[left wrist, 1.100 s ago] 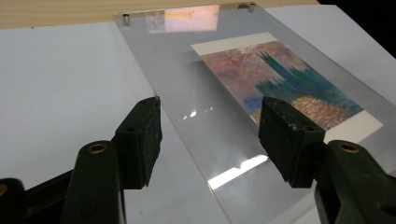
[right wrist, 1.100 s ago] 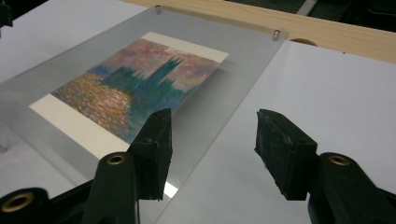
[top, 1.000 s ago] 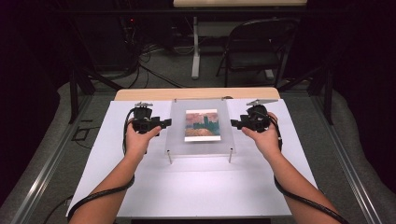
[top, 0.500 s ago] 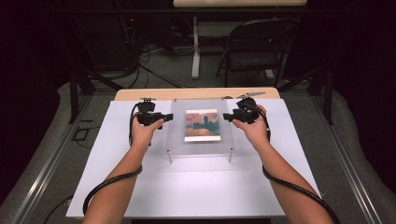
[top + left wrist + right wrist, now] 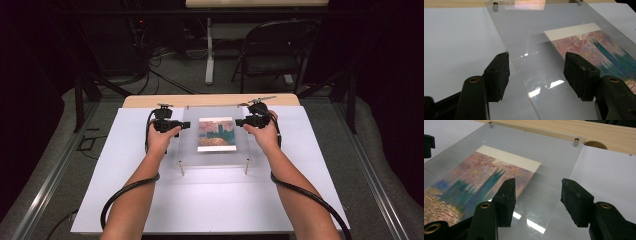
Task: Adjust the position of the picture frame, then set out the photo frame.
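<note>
On my left, I hold the left gripper (image 5: 186, 124) at the left edge of the clear acrylic sheet (image 5: 190, 145), which stands raised on short metal standoffs (image 5: 182, 168) over the white table cover (image 5: 125, 165). Its jaws gape wide and grip nothing. In the left gripper view, the sheet's edge runs up between the two black pads (image 5: 499, 75), with one pad out over the white cover and the other over the sheet itself. Whether either pad touches the acrylic, I cannot tell.

In the middle, the painted print (image 5: 216, 134) lies under the sheet: pink and orange sky, a dark teal tower, and a cream band along its far end. It sits between my two grippers, near each but apart from both.

On my right, I hold the right gripper (image 5: 239, 122) at the sheet's right edge, facing the left one across the print. Its jaws also stand wide and clamp nothing. In the right gripper view, the sheet's edge passes between the pads, the left pad (image 5: 506, 200) over the sheet near the print's corner, the other over the white cover.
</note>
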{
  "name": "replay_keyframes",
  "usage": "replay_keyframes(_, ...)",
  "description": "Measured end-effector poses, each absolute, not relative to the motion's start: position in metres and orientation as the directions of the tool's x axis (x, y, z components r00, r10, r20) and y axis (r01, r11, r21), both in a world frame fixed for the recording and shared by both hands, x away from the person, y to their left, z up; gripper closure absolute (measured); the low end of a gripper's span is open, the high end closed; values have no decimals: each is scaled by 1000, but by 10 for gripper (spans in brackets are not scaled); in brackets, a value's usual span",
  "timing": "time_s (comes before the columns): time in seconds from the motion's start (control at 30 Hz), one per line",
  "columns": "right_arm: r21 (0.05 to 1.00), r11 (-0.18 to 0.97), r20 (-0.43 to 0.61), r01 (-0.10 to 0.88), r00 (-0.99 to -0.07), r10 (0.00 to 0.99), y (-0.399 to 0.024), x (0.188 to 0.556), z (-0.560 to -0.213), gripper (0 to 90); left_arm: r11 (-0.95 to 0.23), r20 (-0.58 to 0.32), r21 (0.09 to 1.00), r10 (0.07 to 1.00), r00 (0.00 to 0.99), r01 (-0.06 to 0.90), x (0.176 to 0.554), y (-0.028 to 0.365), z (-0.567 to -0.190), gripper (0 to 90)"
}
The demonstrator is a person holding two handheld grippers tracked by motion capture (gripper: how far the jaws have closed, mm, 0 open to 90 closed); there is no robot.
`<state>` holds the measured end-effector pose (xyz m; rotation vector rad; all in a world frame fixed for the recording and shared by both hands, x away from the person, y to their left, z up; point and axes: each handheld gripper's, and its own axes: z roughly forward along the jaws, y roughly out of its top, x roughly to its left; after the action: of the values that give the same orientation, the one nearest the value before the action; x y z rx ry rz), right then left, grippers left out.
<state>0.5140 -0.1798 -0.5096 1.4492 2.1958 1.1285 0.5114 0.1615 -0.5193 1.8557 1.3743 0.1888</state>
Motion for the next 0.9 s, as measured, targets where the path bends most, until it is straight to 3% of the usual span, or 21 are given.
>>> replay_keyframes(0.37, 711, 161, 216, 684, -430, 876, -184, 520, -517, 443, -55, -358, 634, 863, 357, 771, 520, 164, -529, 373)
replay_keyframes(0.67, 675, 89, 322, 733, -401, 858, -190, 525, -525, 435, -36, -412, 604, 841, 350, 796, 521, 163, -538, 369)
replay_keyframes(0.9, 651, 79, 348, 755, -389, 853, -187, 527, -532, 409, 2, -459, 589, 824, 332, 808, 523, 164, -543, 348)
